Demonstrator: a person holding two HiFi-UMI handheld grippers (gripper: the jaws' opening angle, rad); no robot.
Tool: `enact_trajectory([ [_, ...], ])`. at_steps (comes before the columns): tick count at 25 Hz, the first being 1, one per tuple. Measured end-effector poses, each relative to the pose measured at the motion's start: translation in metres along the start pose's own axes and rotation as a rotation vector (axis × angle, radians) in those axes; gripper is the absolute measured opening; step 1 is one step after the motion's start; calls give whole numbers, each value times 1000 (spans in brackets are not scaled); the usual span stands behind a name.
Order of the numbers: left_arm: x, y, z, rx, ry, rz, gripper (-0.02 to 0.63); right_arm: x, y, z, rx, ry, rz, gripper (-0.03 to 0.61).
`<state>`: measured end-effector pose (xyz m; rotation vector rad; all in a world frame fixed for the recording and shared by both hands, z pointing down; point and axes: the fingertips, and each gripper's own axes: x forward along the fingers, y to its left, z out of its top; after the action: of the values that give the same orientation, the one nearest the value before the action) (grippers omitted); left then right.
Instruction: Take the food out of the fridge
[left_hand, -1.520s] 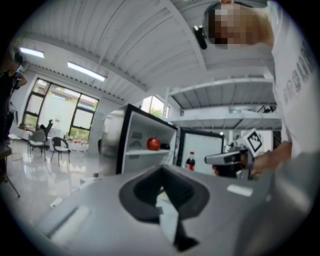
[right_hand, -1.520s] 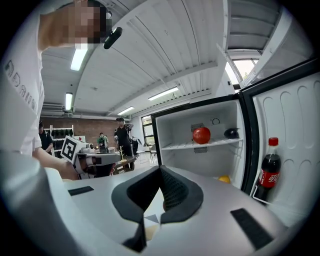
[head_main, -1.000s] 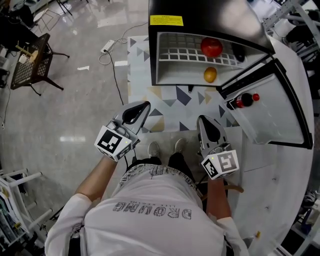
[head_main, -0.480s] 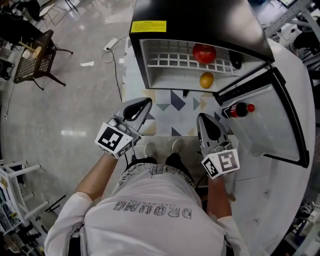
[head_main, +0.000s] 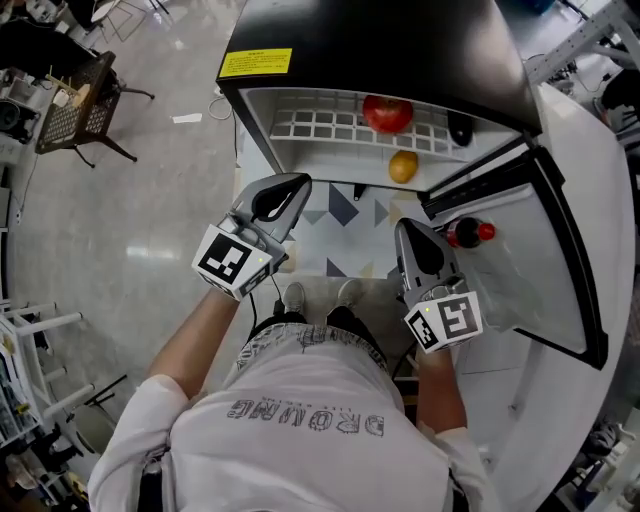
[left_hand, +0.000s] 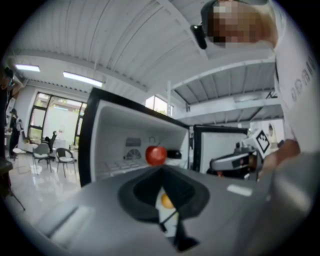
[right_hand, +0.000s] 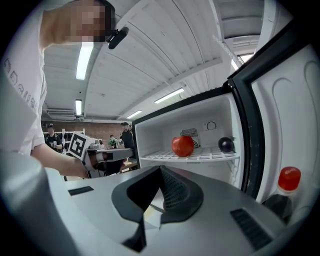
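The black fridge (head_main: 370, 40) stands open in front of me. On its white wire shelf (head_main: 320, 125) lie a red round fruit (head_main: 387, 113) and a dark round one (head_main: 460, 128); an orange fruit (head_main: 403, 166) sits on the level below. My left gripper (head_main: 292, 190) is shut and empty, level, a short way before the shelf's left part. My right gripper (head_main: 408, 235) is also shut on nothing, beside the open door. In the left gripper view the red fruit (left_hand: 156, 155) shows above the gripper (left_hand: 161, 170). In the right gripper view the gripper (right_hand: 161, 169) points below the red fruit (right_hand: 183, 146).
The open door (head_main: 560, 250) swings out to the right and holds a red-capped bottle (head_main: 468, 233). A patterned mat (head_main: 350, 210) lies before the fridge. A chair (head_main: 75, 110) and a power strip (head_main: 185, 118) are on the floor at left, a white rack (head_main: 30, 340) lower left.
Both grippers and the person have moved forward toward the fridge, which now sits nearer and lower in the head view. Both sets of jaws stayed closed.
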<state>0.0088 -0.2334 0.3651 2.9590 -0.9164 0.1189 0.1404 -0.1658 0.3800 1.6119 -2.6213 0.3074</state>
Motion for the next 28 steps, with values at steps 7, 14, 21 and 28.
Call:
enact_trajectory([
  [7,33,0,16,22,-2,21,10,0,-16,-2,21,-6,24,-7],
  [14,65,3,26,51,1,30,42,1,-28,-7,33,-4,33,-6],
  [21,88,11,30,44,19,33,99,1,-35,-12,46,1,39,-8],
  [28,111,12,34,64,50,8,176,5,-38,-20,57,16,48,-6],
])
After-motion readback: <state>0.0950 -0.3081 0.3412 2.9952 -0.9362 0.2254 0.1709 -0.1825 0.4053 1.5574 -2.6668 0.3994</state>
